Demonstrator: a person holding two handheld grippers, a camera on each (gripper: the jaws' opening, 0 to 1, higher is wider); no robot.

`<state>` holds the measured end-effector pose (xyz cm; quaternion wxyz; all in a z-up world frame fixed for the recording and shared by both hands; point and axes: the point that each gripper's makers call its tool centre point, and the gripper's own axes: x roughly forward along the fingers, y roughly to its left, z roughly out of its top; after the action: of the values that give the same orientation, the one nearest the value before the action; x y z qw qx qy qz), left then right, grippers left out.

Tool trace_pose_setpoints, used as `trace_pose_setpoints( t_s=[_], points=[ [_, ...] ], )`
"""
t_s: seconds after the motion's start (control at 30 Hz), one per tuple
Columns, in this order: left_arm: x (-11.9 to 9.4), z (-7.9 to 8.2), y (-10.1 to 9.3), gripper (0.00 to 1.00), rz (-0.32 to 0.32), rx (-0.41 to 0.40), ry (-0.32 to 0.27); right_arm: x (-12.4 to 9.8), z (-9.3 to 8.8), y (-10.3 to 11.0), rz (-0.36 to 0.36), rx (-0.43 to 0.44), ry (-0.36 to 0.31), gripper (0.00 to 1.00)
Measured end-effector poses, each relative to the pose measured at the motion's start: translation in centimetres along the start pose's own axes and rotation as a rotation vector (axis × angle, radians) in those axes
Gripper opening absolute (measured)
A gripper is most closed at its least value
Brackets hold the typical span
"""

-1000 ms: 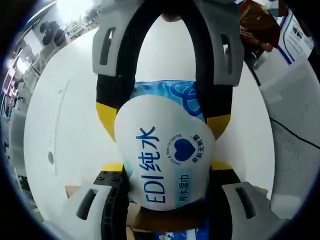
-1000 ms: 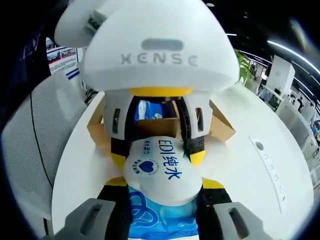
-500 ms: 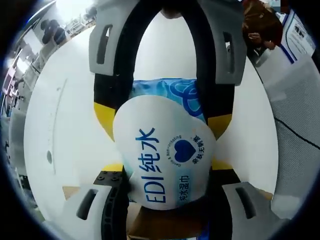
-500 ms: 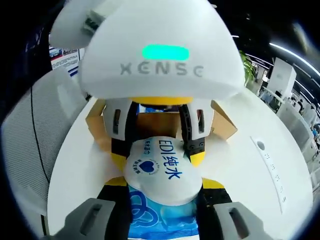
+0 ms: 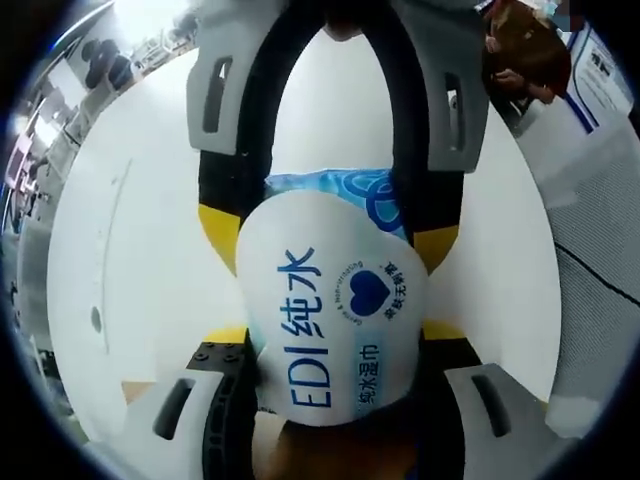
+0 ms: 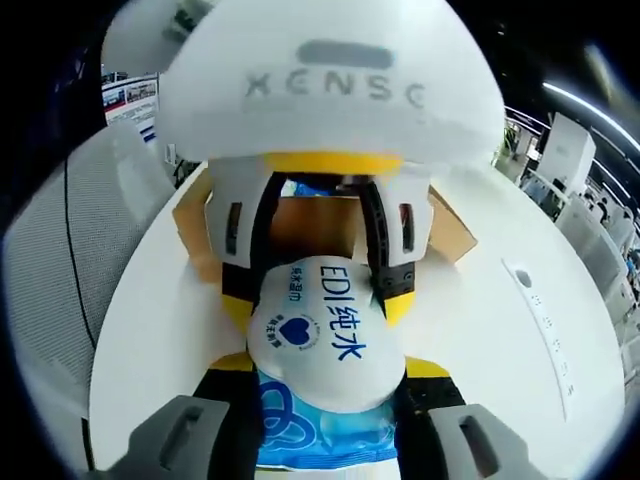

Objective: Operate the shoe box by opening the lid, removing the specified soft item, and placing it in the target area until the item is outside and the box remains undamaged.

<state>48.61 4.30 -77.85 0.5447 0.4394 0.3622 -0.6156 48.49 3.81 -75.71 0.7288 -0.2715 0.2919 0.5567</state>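
A soft pack of wet wipes point(image 5: 335, 310), white-fronted with blue print and a blue patterned far end, hangs above the white table point(image 5: 130, 250). My left gripper point(image 5: 333, 335) is shut on its near end, and my right gripper point(image 5: 327, 235) comes in from the top, shut on its far end. In the right gripper view the wet wipes pack point(image 6: 320, 335) sits in my right gripper point(image 6: 330, 365). The left gripper point(image 6: 315, 305) clamps it from the other side. Behind them stands the brown cardboard shoe box point(image 6: 310, 218), its flaps spread open.
A grey mesh panel point(image 5: 600, 200) stands beside the table, and a person in brown point(image 5: 515, 45) is beyond it. A socket strip point(image 6: 535, 310) is set into the table point(image 6: 500, 330). Office desks lie further off.
Both grippers keep their hold on the pack. The views shifted slightly and the box looks a little nearer. A green light on the left gripper's housing, lit half a second ago, is off.
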Motion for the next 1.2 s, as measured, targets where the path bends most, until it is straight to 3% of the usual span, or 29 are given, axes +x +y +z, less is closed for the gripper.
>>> trace_pose_setpoints(
  t_s=[0.7, 1.2],
  points=[
    [0.0, 0.6, 0.0, 0.64, -0.002, -0.015, -0.039, -0.8, -1.1, 0.0, -0.009, 0.02, 0.021, 0.5],
    [-3.2, 1.1, 0.4, 0.64, 0.012, -0.066, -0.097, -2.3, 0.1, 0.4, -0.056, 0.144, -0.001, 0.56]
  ],
)
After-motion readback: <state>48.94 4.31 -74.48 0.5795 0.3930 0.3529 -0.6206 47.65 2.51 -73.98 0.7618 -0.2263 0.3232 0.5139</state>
